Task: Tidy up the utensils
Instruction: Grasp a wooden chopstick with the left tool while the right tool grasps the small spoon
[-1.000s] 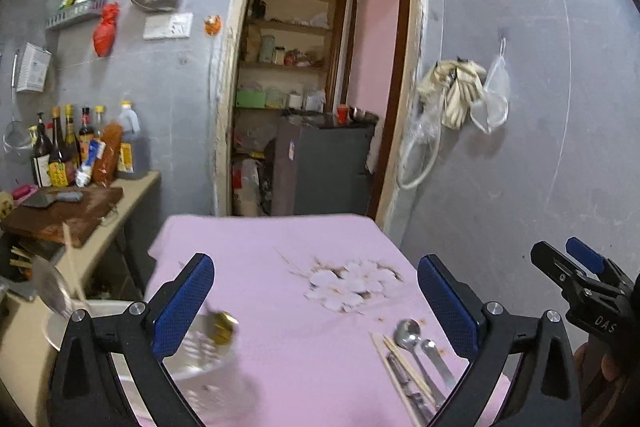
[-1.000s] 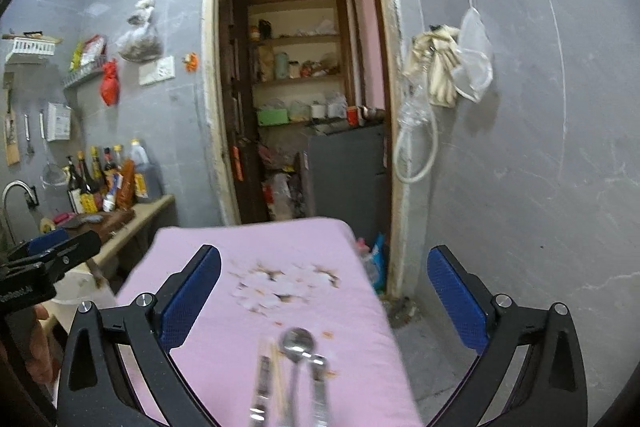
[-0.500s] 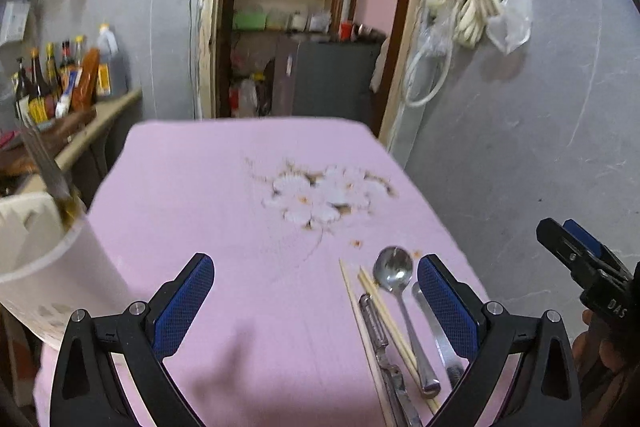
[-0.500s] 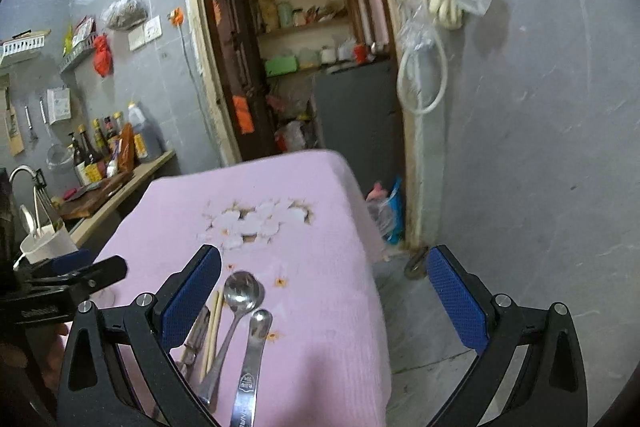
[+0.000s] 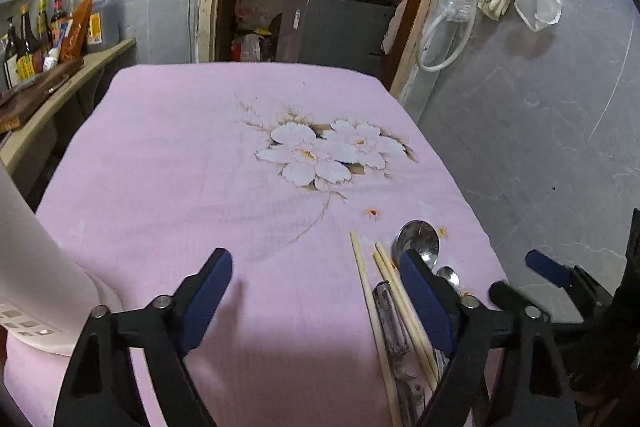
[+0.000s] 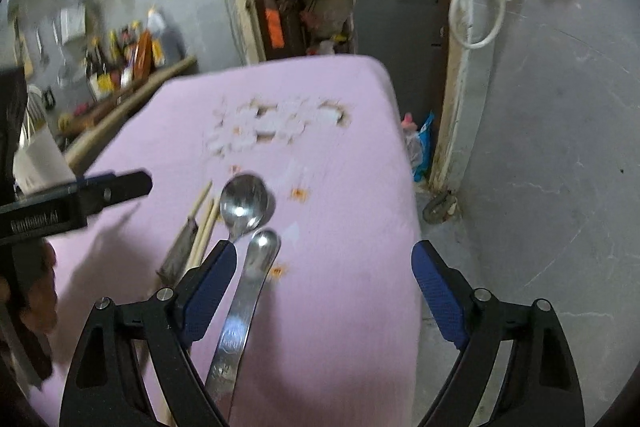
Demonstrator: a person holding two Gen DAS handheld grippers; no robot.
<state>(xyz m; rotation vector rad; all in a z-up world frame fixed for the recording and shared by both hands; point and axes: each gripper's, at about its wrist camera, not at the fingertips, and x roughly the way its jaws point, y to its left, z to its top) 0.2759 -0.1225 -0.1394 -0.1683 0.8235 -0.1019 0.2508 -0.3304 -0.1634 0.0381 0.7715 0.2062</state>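
Observation:
On the pink flowered tablecloth [image 5: 200,167] lie a large steel spoon [image 6: 242,207], a small steel spoon [image 6: 256,267], wooden chopsticks [image 5: 364,283] and a dark-handled utensil [image 5: 390,323], side by side near the right edge. A white utensil holder [image 5: 36,267] stands at the left. My left gripper [image 5: 316,291] is open and empty above the cloth, left of the utensils. My right gripper [image 6: 322,287] is open and empty, low over the small spoon's handle.
The table's right edge drops to a grey floor [image 6: 520,227]. A counter with bottles [image 5: 48,27] and a cutting board runs along the left wall. A doorway with shelves and a dark cabinet [image 5: 336,27] lies beyond the table's far end.
Both grippers have tilted down and moved closer to the table. The utensils now sit larger and nearer in both views. The right gripper has come over the small spoon.

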